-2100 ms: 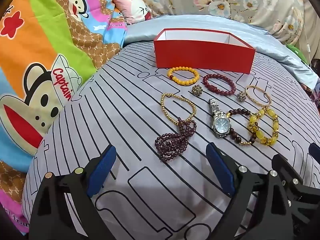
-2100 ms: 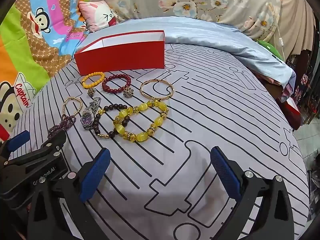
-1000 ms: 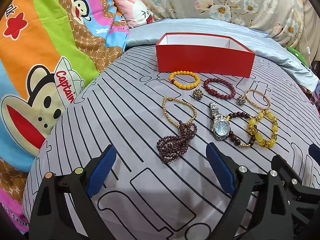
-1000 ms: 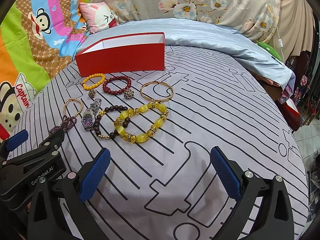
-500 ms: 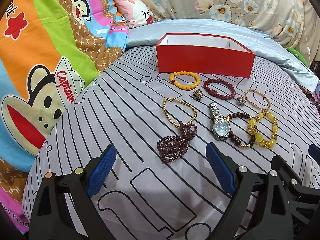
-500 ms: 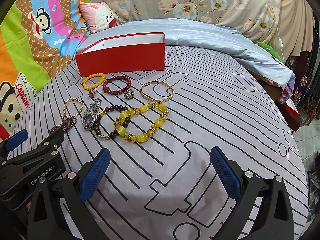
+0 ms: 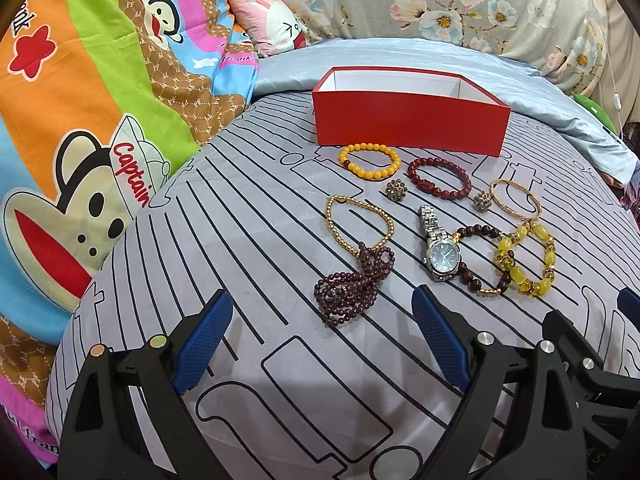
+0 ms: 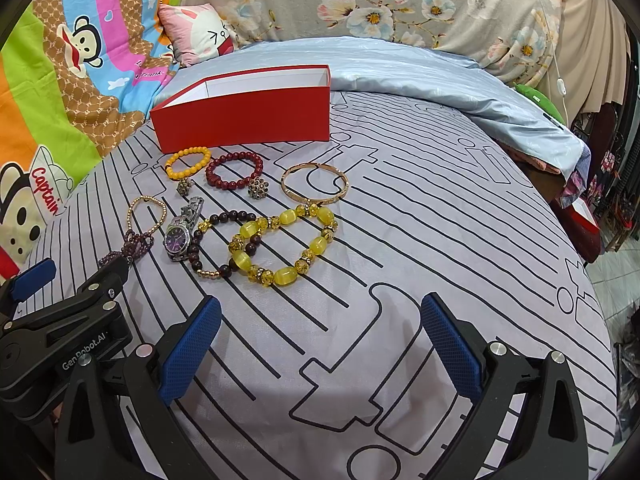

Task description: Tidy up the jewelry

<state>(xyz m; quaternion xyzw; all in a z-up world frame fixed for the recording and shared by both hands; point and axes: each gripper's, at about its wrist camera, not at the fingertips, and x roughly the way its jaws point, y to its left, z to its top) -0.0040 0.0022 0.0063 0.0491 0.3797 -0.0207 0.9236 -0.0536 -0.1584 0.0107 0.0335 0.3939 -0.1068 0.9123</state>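
I hold both grippers, left gripper (image 7: 322,330) and right gripper (image 8: 318,338), jaws wide and empty, over the bed (image 8: 400,240), jewelry spread before the red box (image 7: 408,128); touching strands like the purple beads (image 7: 352,280) risk snagging neighbours.

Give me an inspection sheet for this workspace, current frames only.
Surface: grey lined bedsheet, jewelry laid out flat.
Job's things: red box open, looks empty; silver watch; gold bangle; yellow bracelet; purple bead strand; other bracelets and two brooches.
Clutter: nothing seen.
Grippers: left claw open, empty; right claw open, empty.
Cables: white cord, right of bed.
Surroundings: cartoon blanket, floral fabric.
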